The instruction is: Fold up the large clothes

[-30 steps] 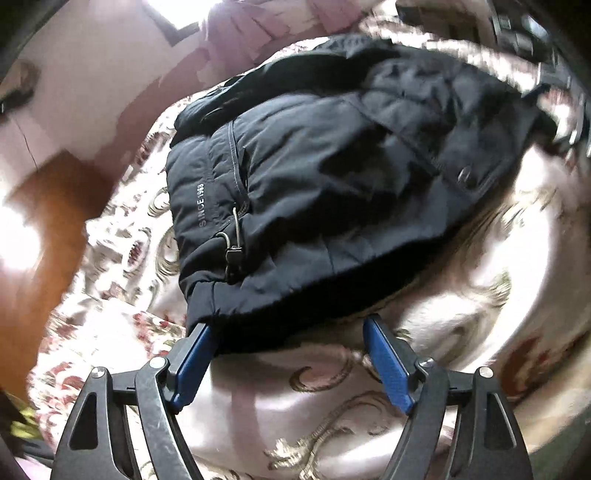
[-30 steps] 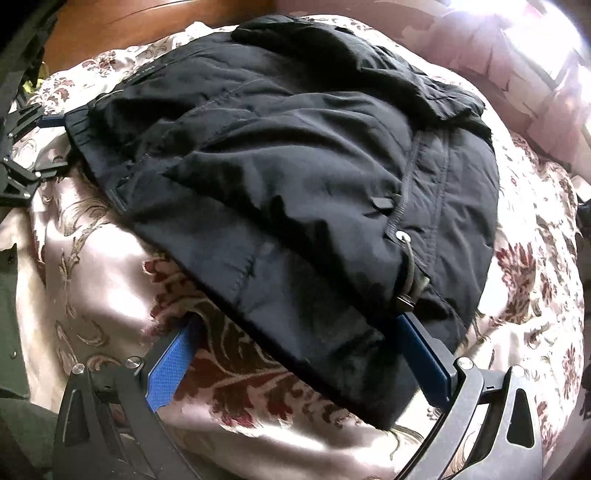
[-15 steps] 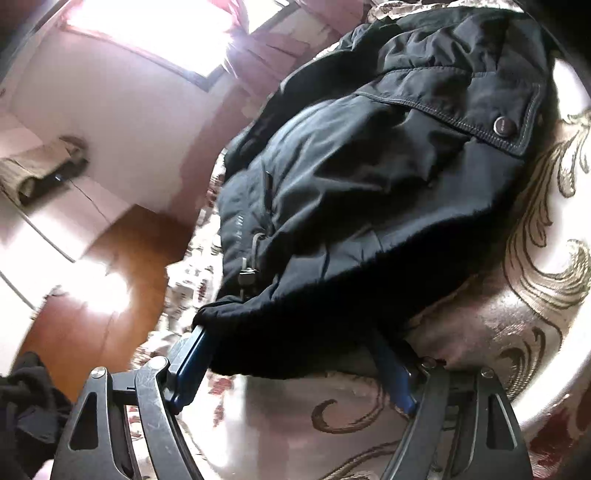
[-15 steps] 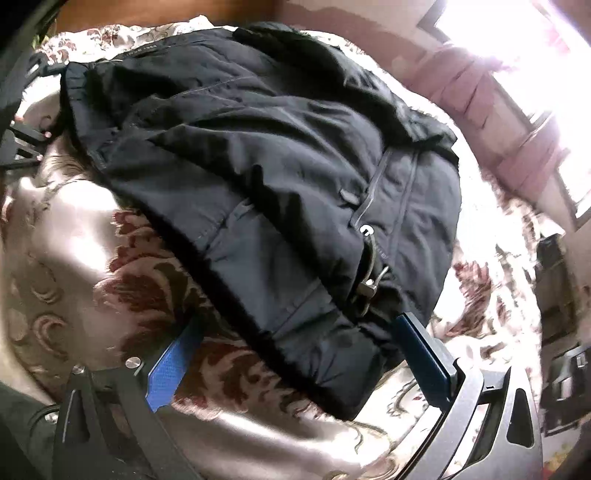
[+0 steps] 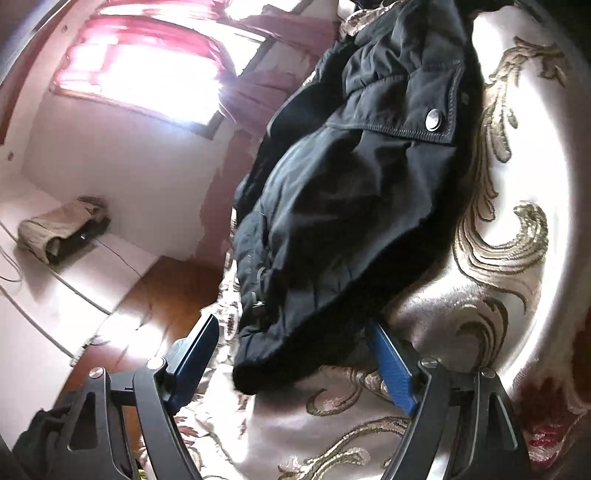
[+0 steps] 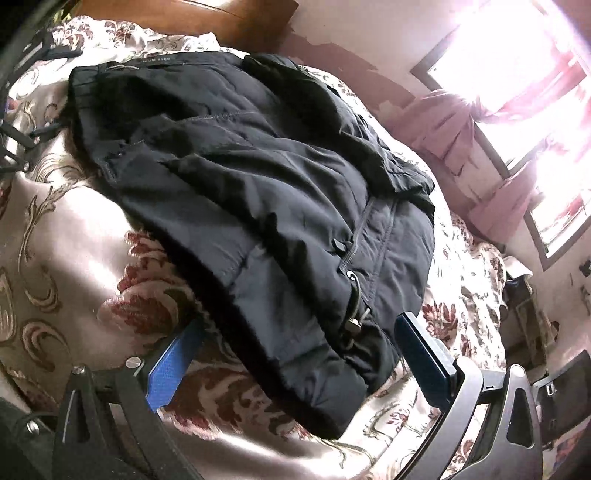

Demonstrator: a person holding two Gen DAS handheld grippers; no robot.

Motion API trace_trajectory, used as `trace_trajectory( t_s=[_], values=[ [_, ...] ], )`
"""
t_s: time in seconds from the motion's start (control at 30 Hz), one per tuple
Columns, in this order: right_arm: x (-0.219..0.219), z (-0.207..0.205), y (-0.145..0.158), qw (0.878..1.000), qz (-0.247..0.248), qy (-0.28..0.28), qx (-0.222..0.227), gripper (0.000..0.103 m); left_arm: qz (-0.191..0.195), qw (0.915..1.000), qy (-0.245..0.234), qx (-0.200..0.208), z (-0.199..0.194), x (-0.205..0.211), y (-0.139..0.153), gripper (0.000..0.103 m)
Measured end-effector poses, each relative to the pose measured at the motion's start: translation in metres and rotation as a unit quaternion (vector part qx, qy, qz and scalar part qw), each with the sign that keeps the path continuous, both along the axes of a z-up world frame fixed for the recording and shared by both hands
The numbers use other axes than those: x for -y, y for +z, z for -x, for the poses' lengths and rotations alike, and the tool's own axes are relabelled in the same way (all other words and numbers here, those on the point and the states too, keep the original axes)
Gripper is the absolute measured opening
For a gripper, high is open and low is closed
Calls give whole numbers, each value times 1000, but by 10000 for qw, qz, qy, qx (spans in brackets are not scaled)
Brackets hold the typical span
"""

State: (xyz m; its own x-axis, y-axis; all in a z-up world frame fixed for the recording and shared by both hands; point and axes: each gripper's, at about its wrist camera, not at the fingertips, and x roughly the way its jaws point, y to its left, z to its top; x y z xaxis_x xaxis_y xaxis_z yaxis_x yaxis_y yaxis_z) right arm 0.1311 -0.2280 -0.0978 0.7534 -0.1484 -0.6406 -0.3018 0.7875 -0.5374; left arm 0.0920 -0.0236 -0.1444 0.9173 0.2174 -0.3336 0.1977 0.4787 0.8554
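Note:
A black padded jacket (image 6: 258, 192) lies folded in a heap on a bed with a floral satin cover (image 6: 55, 258). In the left wrist view the jacket (image 5: 351, 206) shows a pocket flap with a metal snap (image 5: 433, 120). My left gripper (image 5: 291, 339) is open, its blue pads on either side of the jacket's hem corner. My right gripper (image 6: 295, 343) is open too, its pads straddling the other hem corner near the zipper pull (image 6: 354, 321). Neither gripper grips the cloth.
A wooden headboard (image 6: 184, 18) stands behind the bed. A bright window with pink curtains (image 6: 517, 92) is at the right. Wooden floor (image 5: 155, 295) lies beside the bed, with a beige bundle (image 5: 59, 229) against the wall.
Both grippers have tilted and turned at the jacket's hem; the left view swung toward the window and wall. The hem corner now sits between the left pads. Both stay open.

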Motion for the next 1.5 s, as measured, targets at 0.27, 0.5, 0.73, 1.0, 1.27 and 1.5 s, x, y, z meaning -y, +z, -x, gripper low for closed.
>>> trace_trajectory(
  t_s=[0.27,0.5,0.73,1.0,1.27,1.5],
  values=[
    [-2,-8,0,9991,-400,104,-84,88,577,9965,230,-564,-40,-18,9,81],
    [-7,-6,-1,9992,-349,199,38,78,578,9972,195,-428,-45,-19,8,58],
    [-11,-8,3,9981,-570,226,26,38,759,9963,36,-408,-33,-11,13,23],
    [-7,-16,31,9940,-1079,-137,98,18,2056,9747,363,-798,-45,-25,61,14],
    [15,-32,58,9712,-2296,-641,23,18,3272,9328,813,-1272,-64,-43,97,9],
    [36,-29,69,9480,-3067,-816,221,8,4148,8972,883,-1233,-61,-54,129,8]
  ],
)
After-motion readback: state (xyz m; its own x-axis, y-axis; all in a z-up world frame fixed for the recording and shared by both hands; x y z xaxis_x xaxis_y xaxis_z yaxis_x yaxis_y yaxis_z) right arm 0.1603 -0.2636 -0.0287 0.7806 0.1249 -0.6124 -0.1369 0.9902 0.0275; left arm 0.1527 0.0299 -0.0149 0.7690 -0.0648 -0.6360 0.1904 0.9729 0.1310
